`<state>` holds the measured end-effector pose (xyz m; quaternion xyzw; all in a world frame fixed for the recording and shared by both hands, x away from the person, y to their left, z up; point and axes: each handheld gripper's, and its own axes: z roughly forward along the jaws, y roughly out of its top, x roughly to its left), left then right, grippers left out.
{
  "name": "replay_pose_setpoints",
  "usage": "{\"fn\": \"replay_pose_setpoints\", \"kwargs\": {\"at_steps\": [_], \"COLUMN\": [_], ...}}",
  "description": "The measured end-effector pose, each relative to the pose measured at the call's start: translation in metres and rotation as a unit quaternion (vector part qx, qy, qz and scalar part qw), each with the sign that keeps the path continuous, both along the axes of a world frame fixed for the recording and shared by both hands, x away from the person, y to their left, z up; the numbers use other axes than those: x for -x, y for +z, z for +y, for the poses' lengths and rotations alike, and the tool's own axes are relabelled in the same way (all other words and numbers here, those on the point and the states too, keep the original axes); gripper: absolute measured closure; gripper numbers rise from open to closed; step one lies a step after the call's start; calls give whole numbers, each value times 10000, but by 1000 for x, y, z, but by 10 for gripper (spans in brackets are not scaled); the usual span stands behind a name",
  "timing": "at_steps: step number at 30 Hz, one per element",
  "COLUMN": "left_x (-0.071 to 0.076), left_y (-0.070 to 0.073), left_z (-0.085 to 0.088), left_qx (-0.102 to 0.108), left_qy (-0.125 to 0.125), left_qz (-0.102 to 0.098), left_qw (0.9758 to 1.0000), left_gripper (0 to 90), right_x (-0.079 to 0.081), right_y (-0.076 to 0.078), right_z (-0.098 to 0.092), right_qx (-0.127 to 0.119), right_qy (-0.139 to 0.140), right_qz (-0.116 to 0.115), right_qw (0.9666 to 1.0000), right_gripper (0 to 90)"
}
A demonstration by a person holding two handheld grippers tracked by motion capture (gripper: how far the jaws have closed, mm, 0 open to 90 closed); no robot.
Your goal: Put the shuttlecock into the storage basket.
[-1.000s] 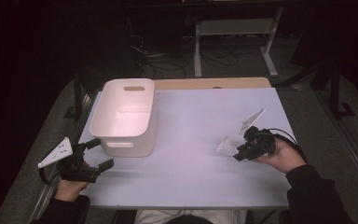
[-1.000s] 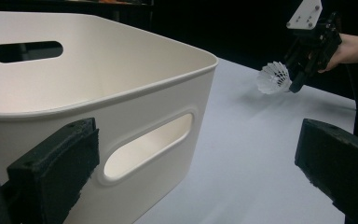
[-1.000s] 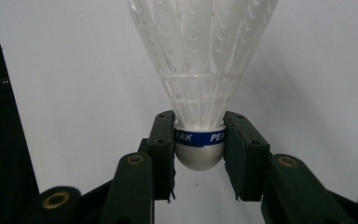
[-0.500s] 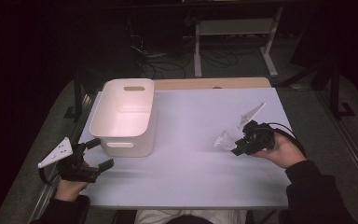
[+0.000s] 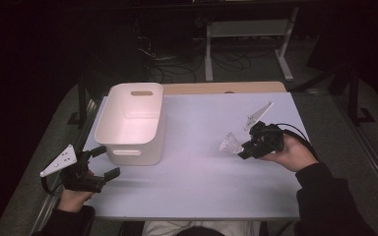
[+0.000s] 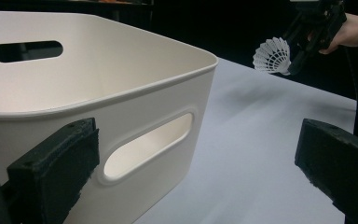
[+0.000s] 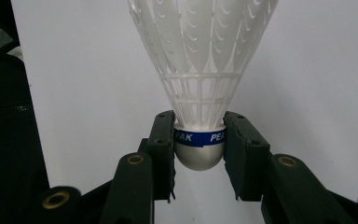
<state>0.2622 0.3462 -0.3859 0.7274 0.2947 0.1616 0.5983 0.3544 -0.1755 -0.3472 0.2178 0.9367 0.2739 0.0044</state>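
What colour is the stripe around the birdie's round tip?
Blue with white letters, on the shuttlecock band; the right gripper view shows it best.

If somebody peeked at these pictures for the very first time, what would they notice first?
Probably the white shuttlecock, pinched at its rounded base by the right gripper and held above the right side of the pale table. Next comes the big white bin with handle slots, on the table's left. The left gripper waits open just in front of it.

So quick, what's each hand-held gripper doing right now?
Left hand-held gripper: open, holding nothing, beside the bin.
Right hand-held gripper: closed on the shuttlecock.
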Motion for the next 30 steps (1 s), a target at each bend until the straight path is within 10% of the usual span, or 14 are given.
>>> {"fn": "replay_pose_setpoints", "kwargs": {"at_steps": [30], "left_x": [0], "left_y": [0], "left_z": [0], "left_qx": [5], "left_qy": [-24], "left_qz": [-2], "left_qw": [10000], "left_gripper": [0], "right_x": [-12], "right_y": [25], "right_z": [34], "right_qx": [-115], "right_qy": [305], "right_qz": [-163], "right_qw": [9993], "right_gripper": [644]}}
